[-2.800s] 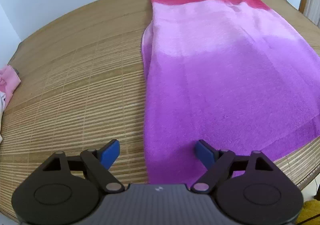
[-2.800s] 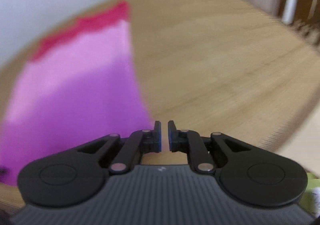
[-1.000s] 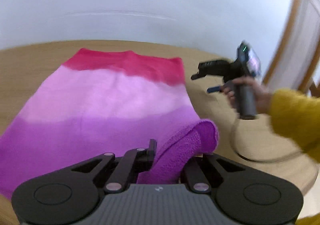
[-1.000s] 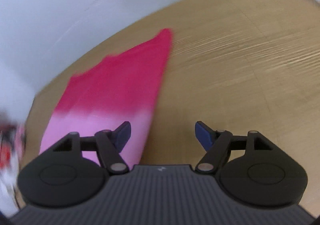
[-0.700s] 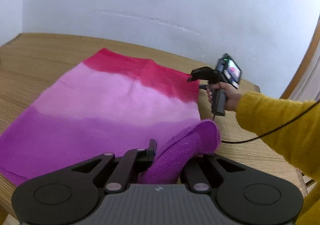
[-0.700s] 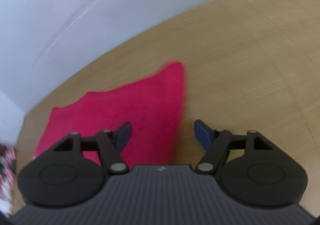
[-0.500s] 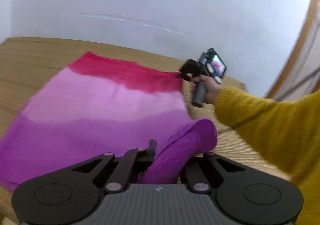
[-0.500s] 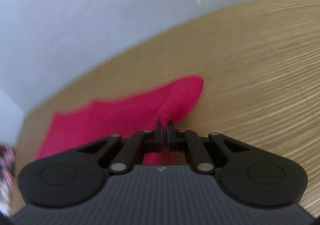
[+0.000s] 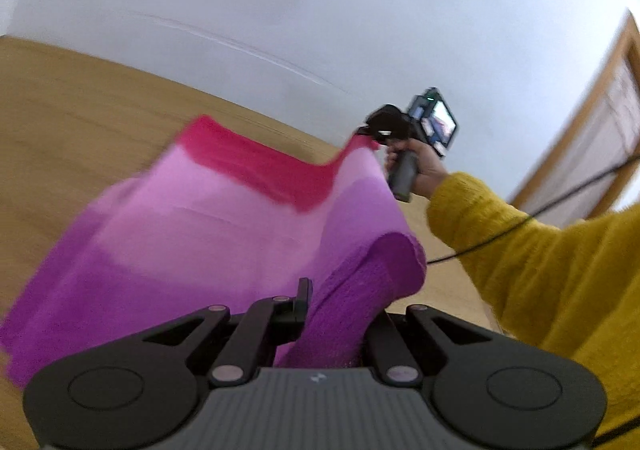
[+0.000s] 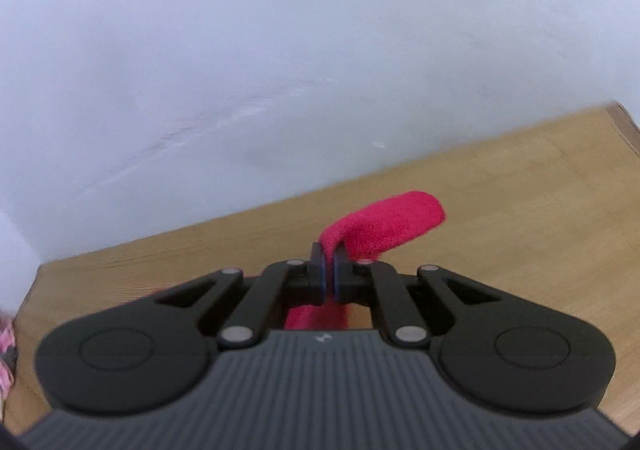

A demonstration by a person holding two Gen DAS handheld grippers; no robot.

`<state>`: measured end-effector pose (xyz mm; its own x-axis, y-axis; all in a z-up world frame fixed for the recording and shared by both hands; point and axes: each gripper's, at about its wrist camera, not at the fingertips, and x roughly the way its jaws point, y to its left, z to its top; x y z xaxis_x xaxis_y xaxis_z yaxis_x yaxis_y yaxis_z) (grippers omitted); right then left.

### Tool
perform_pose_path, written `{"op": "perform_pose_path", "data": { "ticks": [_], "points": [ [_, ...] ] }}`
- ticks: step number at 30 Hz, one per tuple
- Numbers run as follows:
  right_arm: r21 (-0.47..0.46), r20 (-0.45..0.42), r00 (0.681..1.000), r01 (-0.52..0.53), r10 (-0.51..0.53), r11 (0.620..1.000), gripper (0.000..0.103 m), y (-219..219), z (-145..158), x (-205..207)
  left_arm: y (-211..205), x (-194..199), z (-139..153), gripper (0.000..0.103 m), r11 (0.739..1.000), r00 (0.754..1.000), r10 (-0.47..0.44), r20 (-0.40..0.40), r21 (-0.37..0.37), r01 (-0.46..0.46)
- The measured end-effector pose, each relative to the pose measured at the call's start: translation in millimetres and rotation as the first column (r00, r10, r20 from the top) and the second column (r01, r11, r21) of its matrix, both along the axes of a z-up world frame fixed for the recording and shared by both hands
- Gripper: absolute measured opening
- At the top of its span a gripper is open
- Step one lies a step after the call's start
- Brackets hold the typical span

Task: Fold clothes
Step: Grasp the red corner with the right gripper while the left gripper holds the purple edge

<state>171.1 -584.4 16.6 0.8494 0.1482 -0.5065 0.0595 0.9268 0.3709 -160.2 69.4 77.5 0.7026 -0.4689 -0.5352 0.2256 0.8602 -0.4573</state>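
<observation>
Purple terry cloth filled the lower middle of the left wrist view, where the left gripper [image 9: 320,314] was clamped on the violet corner of the towel [image 9: 208,234], a thick roll of it bulging up and to the right past the jaws. The rest of the cloth ran up toward the frame's centre, grading from violet through pale pink to a crimson band, and it sagged in a slack sheet with its left part lying on the wooden table [image 9: 60,121]. At the upper right of that view the right gripper [image 9: 370,133] held the crimson corner aloft, gripped by a hand [image 9: 424,165] in a mustard sleeve [image 9: 540,262].

In the right wrist view the right gripper [image 10: 330,270] had closed within the last second, and its 2 jaws sat pressed on a thin edge of red cloth, a loop of it curling up to the right of centre.

The weak point looked to be that right-hand pinch: only a narrow edge sat between the pads, so the weight of the hanging sheet, or a quick swing, could pull it free and drop the corner. The left hold looked bulky and bunched, which could carry a crease into the fold. If the 2 corners travelled unevenly, the edges would likely land skewed, and the part trailing on the table could drag and wrinkle
</observation>
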Motion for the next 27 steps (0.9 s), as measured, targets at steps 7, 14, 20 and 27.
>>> {"op": "perform_pose_path", "data": {
  "ticks": [7, 14, 20, 27],
  "points": [
    [-0.071, 0.018, 0.994, -0.109, 0.111, 0.991, 0.007, 143, 17, 45, 69, 16, -44, 0.005, 0.987, 0.987, 0.155, -0.045, -0.026, -0.156],
    [-0.321, -0.047, 0.977, -0.211, 0.207, 0.923, 0.009, 294, -33, 96, 146, 68, -111, 0.009, 0.973, 0.951, 0.228, -0.207, 0.030, -0.227],
    [-0.493, -0.159, 0.942, -0.334, 0.294, 0.803, 0.021, 359, -78, 96, 190, 72, -140, 0.014, 0.964, 0.901, 0.265, -0.343, 0.062, -0.260],
    [-0.401, -0.077, 0.961, -0.274, 0.266, 0.875, 0.034, 310, -22, 12, 172, 78, -95, 0.028, 0.974, 0.973, 0.118, -0.199, 0.216, -0.073]
  ]
}}
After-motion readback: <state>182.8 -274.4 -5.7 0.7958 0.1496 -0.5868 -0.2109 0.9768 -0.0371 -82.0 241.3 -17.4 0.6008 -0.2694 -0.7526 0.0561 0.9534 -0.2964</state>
